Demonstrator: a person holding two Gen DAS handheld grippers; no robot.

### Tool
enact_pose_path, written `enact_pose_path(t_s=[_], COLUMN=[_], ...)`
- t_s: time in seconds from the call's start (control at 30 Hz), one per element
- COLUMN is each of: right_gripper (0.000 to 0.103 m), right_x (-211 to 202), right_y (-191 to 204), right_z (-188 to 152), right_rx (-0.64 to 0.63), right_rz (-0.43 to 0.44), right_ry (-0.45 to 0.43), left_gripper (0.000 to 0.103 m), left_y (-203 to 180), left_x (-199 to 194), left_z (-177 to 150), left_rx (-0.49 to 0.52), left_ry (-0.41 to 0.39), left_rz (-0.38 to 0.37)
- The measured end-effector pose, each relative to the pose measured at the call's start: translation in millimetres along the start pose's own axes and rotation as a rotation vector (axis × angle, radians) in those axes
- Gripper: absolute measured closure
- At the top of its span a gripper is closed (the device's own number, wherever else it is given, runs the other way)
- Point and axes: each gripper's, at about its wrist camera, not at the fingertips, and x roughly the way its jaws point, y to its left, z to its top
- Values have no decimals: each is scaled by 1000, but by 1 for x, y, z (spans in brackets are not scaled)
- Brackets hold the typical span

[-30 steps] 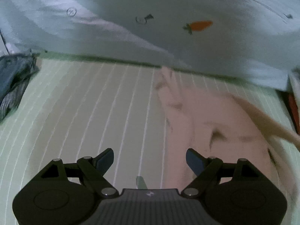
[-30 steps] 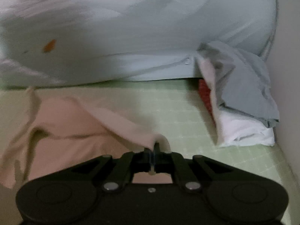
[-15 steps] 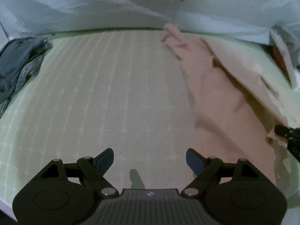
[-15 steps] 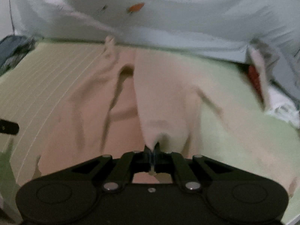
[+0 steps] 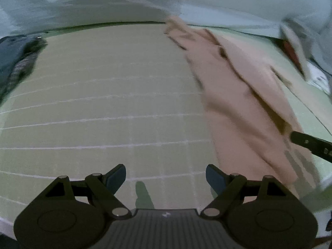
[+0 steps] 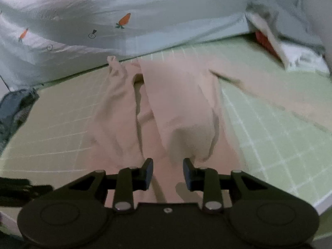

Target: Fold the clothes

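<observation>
Since the earlier frame, pink garment (image 6: 178,112) was dragged nearer on the bed (image 5: 103,103); right tool (image 6: 168,172) just opened, cloth released btwn parted jaws. Left tool (image 5: 166,176) wide, empty. Folding barely begun.

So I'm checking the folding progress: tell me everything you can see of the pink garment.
The pink garment is pale peach-pink, soft and thin-looking, with no print. It lies rumpled lengthwise on the green checked sheet, a folded flap over its middle and a narrower strip trailing right. Its far end reaches the carrot-print duvet. The right gripper hovers over the near end; its jaws have just been opening, and the pads no longer pinch it. Which kind of garment it is I cannot tell.
</observation>
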Motion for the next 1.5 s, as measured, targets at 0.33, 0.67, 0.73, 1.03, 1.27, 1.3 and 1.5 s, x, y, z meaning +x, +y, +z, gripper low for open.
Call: enact_pose_path(t_s=[0.33, 0.67, 0.73, 1.03, 1.27, 1.3, 1.5], right_gripper=[65, 98, 99, 99, 80, 73, 43], right_x=[27, 47, 51, 51, 42, 37, 13], right_y=[-43, -56, -59, -95, -75, -71, -52], right_z=[-14, -14, -12, -25, -10, -5, 20], right_rx=[353, 404, 435, 753, 472, 422, 172], right_rz=[301, 453, 490, 647, 401, 362, 121], right_ry=[196, 344, 366, 382, 354, 327, 123], left_gripper=[27, 51, 64, 99, 84, 77, 48], left_y=[-38, -65, -69, -49, -48, -48, -37], left_x=[6, 16, 23, -6, 3, 2, -1], left_z=[-13, -22, -22, -23, -25, -24, -17], left_rx=[60, -23, -36, -134, -115, -112, -118], left_ry=[21, 63, 77, 0, 60, 54, 20], left_rz=[-67, -137, -141, -157, -101, -95, -69])
